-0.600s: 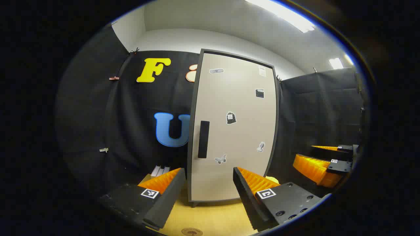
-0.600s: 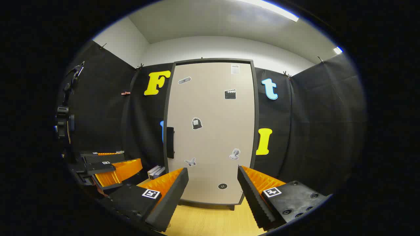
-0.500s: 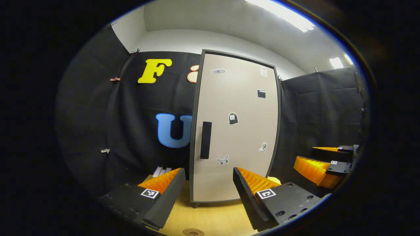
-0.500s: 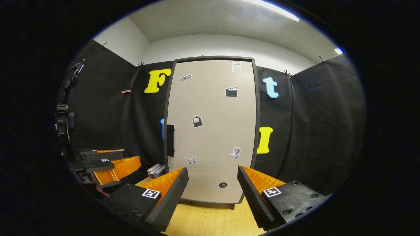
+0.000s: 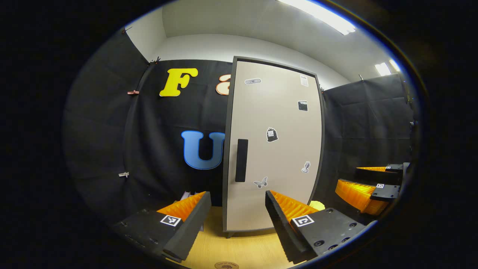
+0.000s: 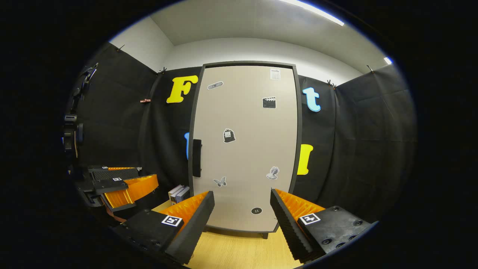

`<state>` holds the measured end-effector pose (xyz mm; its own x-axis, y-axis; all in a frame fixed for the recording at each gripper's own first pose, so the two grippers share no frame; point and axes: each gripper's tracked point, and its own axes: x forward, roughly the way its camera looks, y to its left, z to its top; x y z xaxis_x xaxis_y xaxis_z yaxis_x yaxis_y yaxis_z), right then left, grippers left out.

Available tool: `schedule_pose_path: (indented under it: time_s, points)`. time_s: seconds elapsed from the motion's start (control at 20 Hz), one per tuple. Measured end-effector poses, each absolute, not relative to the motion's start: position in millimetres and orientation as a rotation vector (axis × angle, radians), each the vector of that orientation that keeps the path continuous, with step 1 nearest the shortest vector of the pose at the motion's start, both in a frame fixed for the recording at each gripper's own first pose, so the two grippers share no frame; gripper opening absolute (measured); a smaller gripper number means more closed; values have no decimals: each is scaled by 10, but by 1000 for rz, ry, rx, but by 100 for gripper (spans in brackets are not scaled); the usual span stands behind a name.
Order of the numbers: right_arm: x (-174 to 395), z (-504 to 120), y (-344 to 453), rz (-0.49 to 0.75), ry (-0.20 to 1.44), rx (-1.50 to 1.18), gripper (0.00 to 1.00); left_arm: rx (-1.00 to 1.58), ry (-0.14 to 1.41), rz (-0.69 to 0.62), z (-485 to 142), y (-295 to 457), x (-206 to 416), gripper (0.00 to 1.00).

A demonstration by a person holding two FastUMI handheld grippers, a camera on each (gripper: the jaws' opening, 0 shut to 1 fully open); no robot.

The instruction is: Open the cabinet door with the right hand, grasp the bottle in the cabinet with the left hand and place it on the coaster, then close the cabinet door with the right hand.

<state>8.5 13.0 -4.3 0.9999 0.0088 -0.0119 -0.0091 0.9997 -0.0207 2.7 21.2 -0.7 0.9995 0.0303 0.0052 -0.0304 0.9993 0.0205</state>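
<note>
The cabinet door is sitting shut ahead of both grippers, hiding what is inside. The left gripper and right gripper are hanging wide apart, holding nothing.

Cabinet door: sits further right in the left gripper view than before.
Right gripper: drifted slightly; door handle shifted right.

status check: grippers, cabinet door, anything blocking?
Left gripper open, empty. Right gripper open, empty, short of the door. Tall beige cabinet door shut, black handle untouched. Nothing in the way.
</note>
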Motion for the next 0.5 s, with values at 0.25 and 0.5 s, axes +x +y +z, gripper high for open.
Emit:
schedule_pose_path:
  time_s: [0.25, 0.5]
  points:
    - [114, -46, 187, 9, 11, -20, 97, 25, -6, 22, 7, 285, 10, 92]
    - [148, -62, 280, 4, 17, -37, 97, 34, -5, 19, 4, 384, 3, 92]
